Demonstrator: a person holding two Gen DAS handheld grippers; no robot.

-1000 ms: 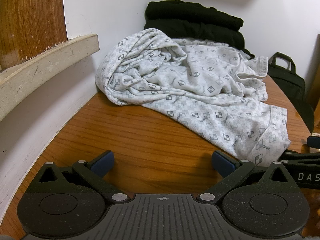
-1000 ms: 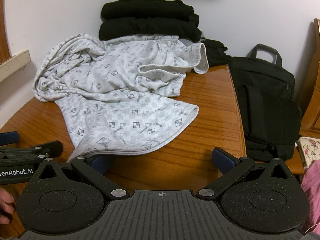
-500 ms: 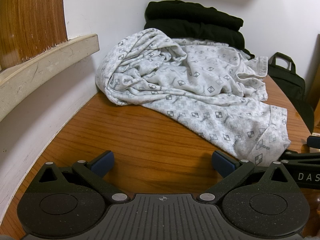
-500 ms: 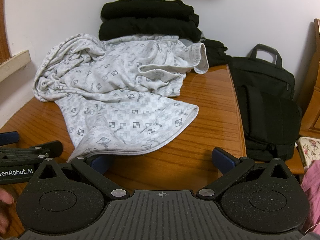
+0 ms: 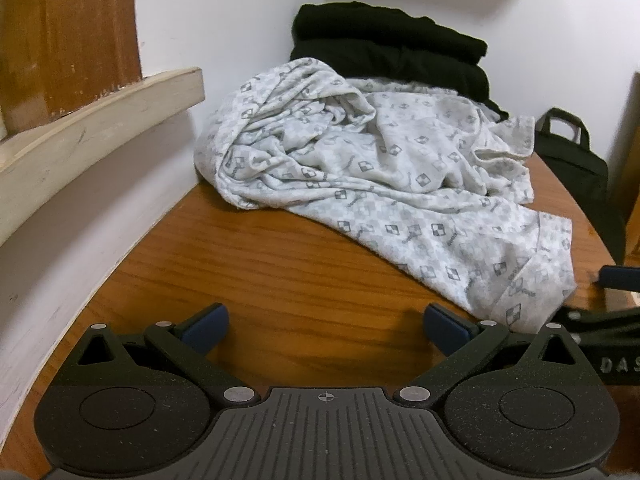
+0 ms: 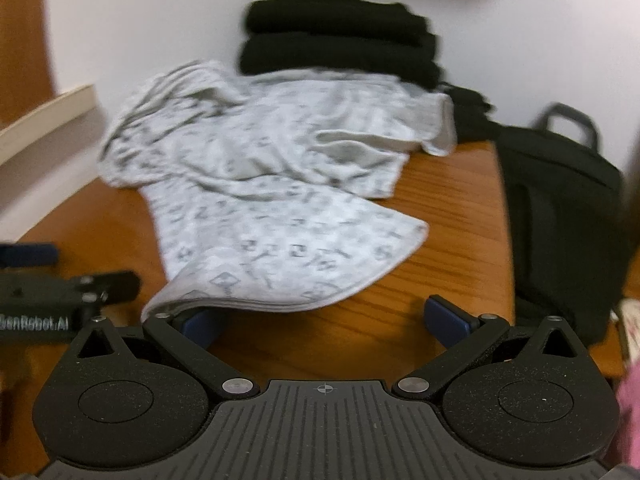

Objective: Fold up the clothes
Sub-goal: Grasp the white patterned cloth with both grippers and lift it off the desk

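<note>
Across the middle of the bench (image 5: 280,276) the crumpled patterned garment (image 5: 384,184) hasn't moved, but the right gripper (image 6: 324,320) just started moving, its view blurred; both grippers' fingers are spread, left gripper (image 5: 324,322) idle, so folding's barely begun.

The left matte black plastic two-finger gripper (image 5: 326,326) has a ribbed grey centre plate with a small crosshair mark, two round speckled hubs, silver rivets at the linkage pivots and dark blue rubber fingertips (image 5: 204,322). The right matte black plastic two-finger gripper (image 6: 324,320) is built the same. White lettering runs along each gripper's side (only partly readable). A pink sleeve (image 6: 628,412) shows at the right view's edge.
</note>
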